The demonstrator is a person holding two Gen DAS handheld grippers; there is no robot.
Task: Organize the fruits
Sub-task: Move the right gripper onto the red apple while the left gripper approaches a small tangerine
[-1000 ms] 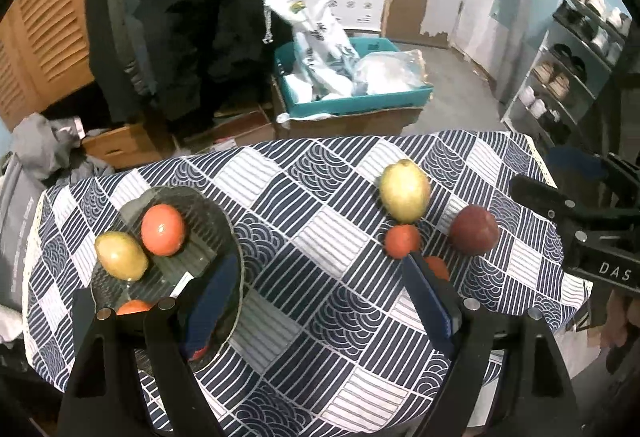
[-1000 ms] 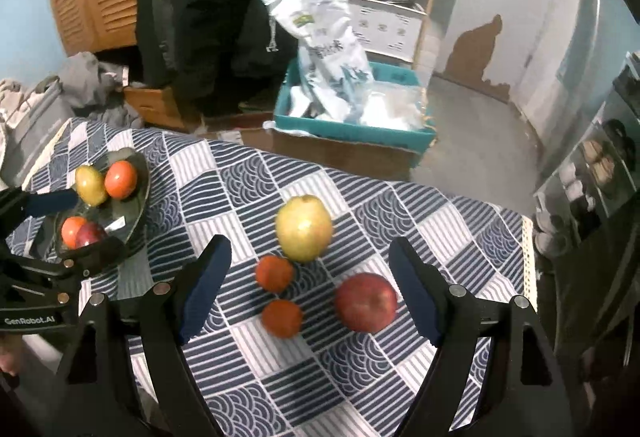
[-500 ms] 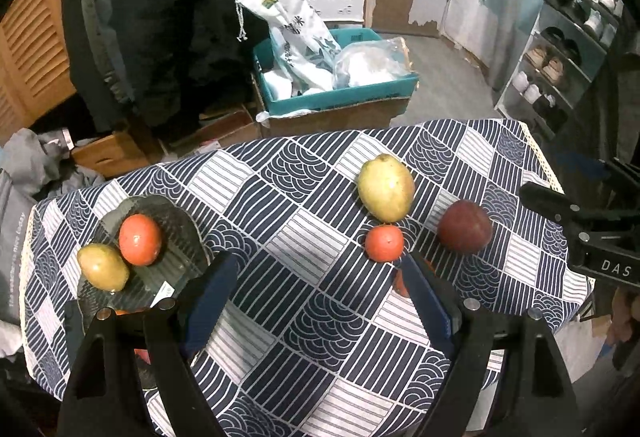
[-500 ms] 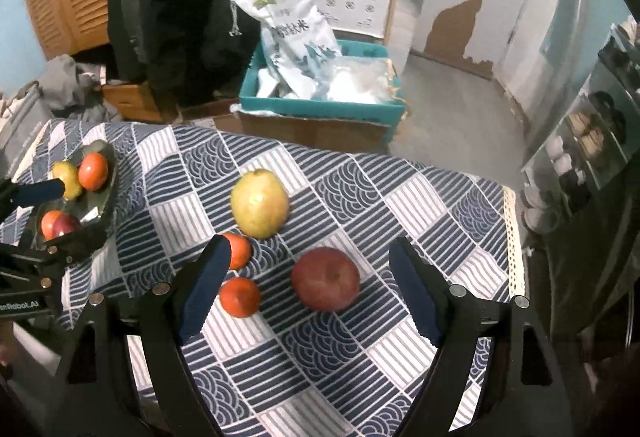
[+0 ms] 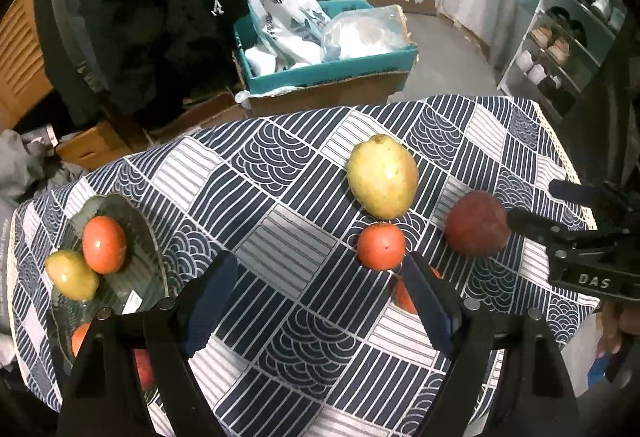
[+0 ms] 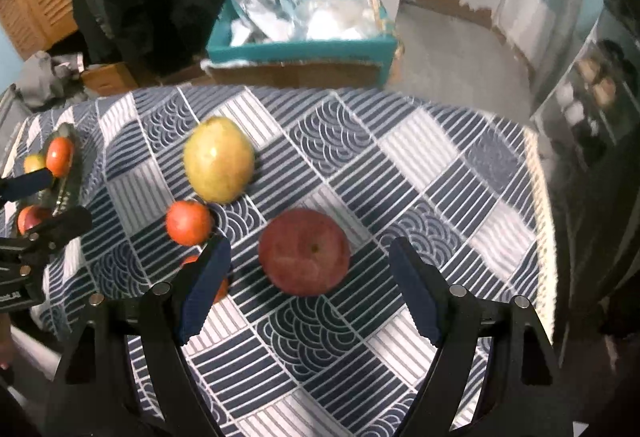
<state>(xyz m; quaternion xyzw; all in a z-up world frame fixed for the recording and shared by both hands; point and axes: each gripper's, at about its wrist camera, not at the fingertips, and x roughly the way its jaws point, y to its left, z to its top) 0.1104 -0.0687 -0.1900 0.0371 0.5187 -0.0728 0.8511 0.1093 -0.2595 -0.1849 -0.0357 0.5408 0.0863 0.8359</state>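
Counting fruits: four are seen loose on the surface and four in the dish.
Surface: a table draped with a navy-and-white patterned cloth (image 5: 280, 249).
Loose fruits: one large yellow-green pear-shaped fruit (image 5: 382, 176), one dark red round apple (image 6: 304, 251), and two small orange-red round fruits; the farther one (image 5: 381, 246) lies touching the yellow-green fruit, the nearer one (image 5: 404, 295) is half hidden behind a finger of the left gripper.
Dish: one dark glass dish (image 5: 148, 237) is set near the left edge of the cloth.
Fruits in dish: one small orange-red round fruit (image 5: 104, 244), one small yellow-green fruit (image 5: 72, 275) touching it, and two more red-orange fruits (image 5: 80, 337) partly covered by the left gripper's body.
Left gripper (image 5: 316, 301): its jaws are spread wide with nothing between the blue pads; it is held above the cloth between the dish and the loose fruits.
Right gripper (image 6: 306, 291): its jaws are spread wide and unclamped; the red apple is seen between and just beyond the two pads, untouched as far as can be told.
Background: one teal crate (image 5: 328, 71) filled with white plastic bags stands on a cardboard box beyond the surface.
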